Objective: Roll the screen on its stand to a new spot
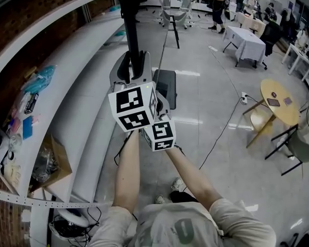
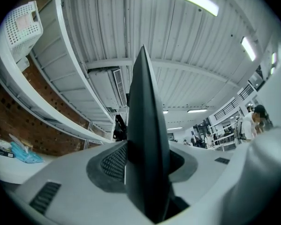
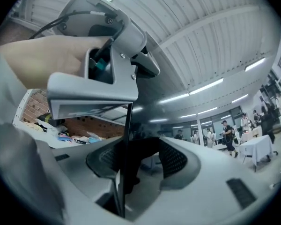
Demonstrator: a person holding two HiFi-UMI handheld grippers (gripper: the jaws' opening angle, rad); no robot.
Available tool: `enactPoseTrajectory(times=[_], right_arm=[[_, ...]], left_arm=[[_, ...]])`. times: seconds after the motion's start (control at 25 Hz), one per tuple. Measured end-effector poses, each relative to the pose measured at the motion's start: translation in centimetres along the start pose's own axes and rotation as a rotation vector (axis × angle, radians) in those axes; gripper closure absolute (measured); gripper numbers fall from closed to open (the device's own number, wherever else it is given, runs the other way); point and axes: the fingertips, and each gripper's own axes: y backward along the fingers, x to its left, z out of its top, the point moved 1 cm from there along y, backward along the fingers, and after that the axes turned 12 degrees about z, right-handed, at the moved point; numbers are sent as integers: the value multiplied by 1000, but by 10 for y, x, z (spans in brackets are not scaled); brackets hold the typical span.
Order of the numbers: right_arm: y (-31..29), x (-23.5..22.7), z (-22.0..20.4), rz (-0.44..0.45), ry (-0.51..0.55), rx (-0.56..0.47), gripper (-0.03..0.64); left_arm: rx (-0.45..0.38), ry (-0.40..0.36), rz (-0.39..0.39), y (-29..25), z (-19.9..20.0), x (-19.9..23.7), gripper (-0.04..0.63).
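The screen (image 1: 129, 19) shows edge-on in the head view, a dark upright slab ahead of me, with a dark base (image 1: 166, 86) low beside it. My left gripper (image 1: 130, 68), marker cube on top, is shut on the screen's edge. Just below and to the right, my right gripper (image 1: 159, 109) is clamped on the same edge. In the left gripper view the screen's dark edge (image 2: 147, 139) fills the slot of the left gripper (image 2: 147, 172). The right gripper view has the glossy panel (image 3: 145, 135) in the right gripper (image 3: 126, 182), with the left gripper (image 3: 107, 55) and a hand above.
Curved white shelves (image 1: 67, 86) run along the left, holding clutter and a cardboard box (image 1: 51, 163). A cable (image 1: 221, 133) trails across the floor. A round wooden table (image 1: 280, 99) and a chair stand at the right. White-clothed tables (image 1: 247, 42) and people (image 1: 219, 4) are further back.
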Motion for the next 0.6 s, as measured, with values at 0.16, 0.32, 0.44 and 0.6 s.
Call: enactPoseTrajectory(times=[0.16, 0.32, 0.44, 0.6], right_arm=[[36, 27, 19, 13, -22, -15, 399], [70, 59, 33, 34, -26, -13, 399], [98, 77, 38, 41, -14, -20, 399], [135, 100, 49, 80, -11, -17, 399]], left_arm=[[-32, -7, 0, 45, 18, -10, 396], [-42, -4, 11, 89, 33, -13, 395], [-48, -2, 28, 121, 42, -17, 394], [-61, -12, 59, 164, 56, -28, 396]])
